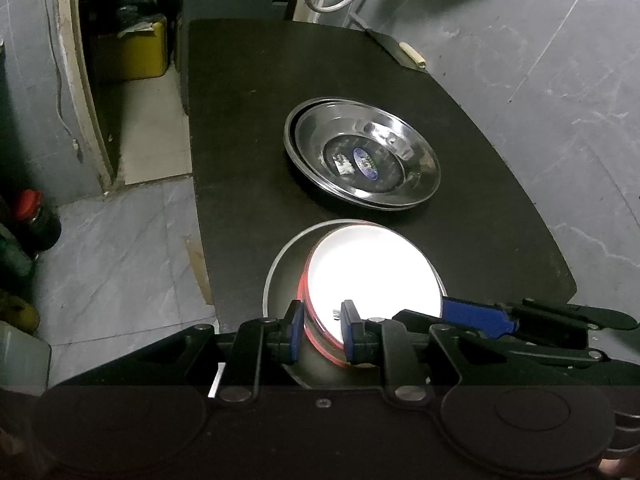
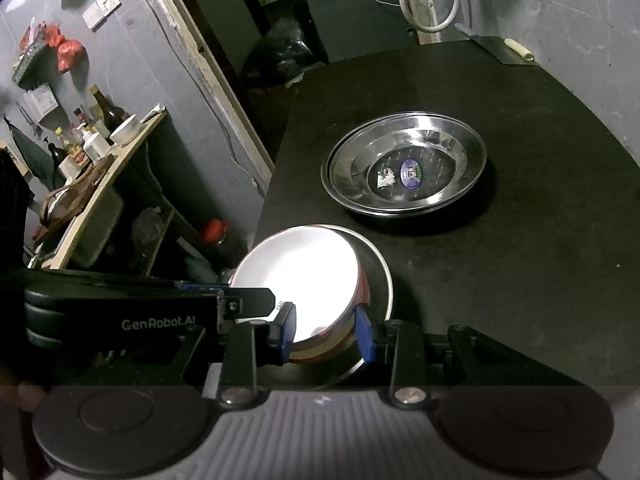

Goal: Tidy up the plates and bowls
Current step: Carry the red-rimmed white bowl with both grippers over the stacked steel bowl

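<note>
I am gripping the white bowl (image 1: 372, 276) with both the left gripper (image 1: 323, 330) and right gripper (image 2: 326, 332), jaws clenched on its rim, above the table (image 1: 480, 240).

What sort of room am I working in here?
Most likely a plain home kitchen or its back room. A side shelf holds sauce bottles and a white bowl, stacked steel plates sit on the dark table, and a cleaver lies at its far edge.
</note>
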The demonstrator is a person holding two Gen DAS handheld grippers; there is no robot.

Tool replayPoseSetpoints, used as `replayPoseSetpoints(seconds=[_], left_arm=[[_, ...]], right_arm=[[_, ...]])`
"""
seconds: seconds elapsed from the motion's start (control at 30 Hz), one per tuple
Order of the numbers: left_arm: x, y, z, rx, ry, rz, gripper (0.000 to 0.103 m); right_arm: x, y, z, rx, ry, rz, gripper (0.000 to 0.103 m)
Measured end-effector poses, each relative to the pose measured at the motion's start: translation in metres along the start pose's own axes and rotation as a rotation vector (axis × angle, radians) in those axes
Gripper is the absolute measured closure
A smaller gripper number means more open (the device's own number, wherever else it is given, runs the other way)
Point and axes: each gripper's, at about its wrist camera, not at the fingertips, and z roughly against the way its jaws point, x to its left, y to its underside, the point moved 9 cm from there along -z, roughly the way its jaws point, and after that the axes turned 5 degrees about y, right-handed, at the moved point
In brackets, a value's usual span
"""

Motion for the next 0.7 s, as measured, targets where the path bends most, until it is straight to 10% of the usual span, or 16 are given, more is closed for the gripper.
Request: replayPoseSetpoints(seconds=[0.7], left_arm=[[-0.0011,0.0009,0.0006,0.002,0.005,0.004,0.074]], right_arm=[[-0.0027,-0.0008,0.0031,-0.008,0.002,-0.004,0.066]])
